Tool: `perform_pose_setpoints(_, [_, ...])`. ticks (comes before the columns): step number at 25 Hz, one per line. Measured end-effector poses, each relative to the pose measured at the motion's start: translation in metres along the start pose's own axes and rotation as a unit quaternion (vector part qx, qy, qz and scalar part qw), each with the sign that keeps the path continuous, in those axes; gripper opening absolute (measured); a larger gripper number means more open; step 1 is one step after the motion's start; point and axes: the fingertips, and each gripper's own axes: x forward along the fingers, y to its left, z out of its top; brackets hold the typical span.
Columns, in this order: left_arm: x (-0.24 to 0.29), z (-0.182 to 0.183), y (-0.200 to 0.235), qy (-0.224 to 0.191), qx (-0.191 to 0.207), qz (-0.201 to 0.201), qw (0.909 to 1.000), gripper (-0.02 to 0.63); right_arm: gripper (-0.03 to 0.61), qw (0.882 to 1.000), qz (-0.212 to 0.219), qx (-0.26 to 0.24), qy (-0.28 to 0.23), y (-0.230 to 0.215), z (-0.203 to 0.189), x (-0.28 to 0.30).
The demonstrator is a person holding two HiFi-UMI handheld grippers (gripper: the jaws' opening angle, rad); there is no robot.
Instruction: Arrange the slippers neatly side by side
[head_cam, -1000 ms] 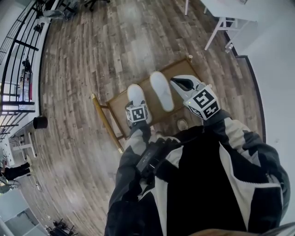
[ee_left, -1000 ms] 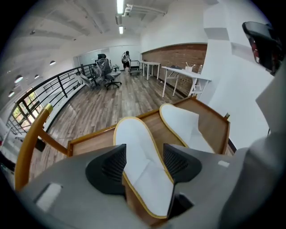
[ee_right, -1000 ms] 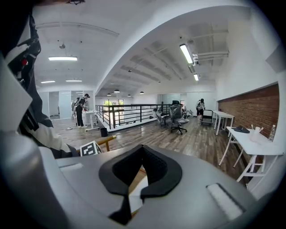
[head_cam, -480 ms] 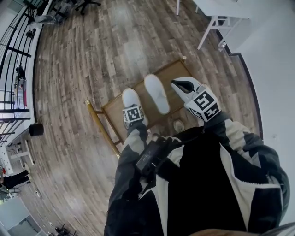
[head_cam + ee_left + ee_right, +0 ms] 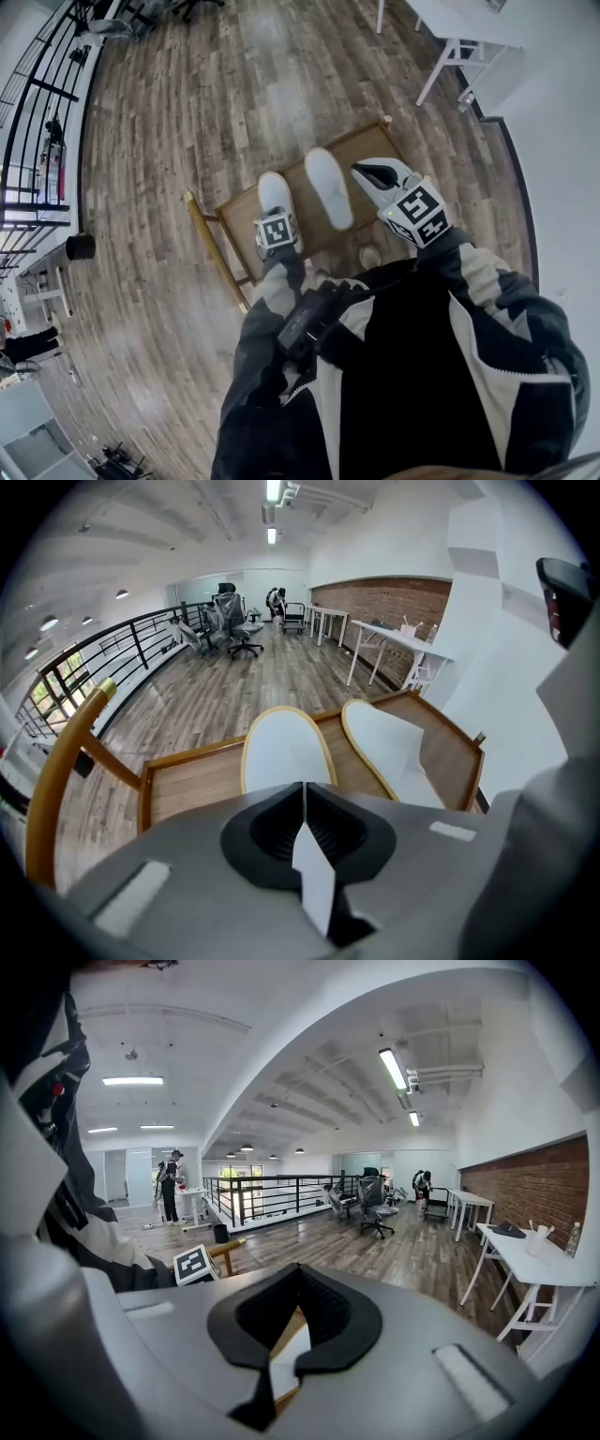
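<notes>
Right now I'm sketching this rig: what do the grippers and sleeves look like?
The left gripper and right gripper have pale grey bodies with black ridged pads. Each carries a white cube printed with black square markers. The sleeves are black with cream panels. The left jaws have just been closing on a slipper.

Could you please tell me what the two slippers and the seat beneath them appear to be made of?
The left slipper and the right slipper look like thin matte white fabric with a yellowish piped edge; the weave is too fine to tell. The seat looks like wood, smooth and faintly glossy: brown grain lines show.
</notes>
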Motion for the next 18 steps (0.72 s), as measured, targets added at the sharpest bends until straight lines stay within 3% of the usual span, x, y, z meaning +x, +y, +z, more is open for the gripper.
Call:
perform_pose_setpoints(10, [-0.074,0.010,0.025,-0.067,-0.066,0.022,0.9953,0.031,0.005,0.997,0.073,-0.017,-0.028,0.040,0.018,0.020])
perform_pose_setpoints(18, [-0.120,-0.011,0.049,-0.107,-0.119,0.065,0.9850,0.031,0.005,0.989,0.139,-0.033,-0.037,0.082,0.020,0.037])
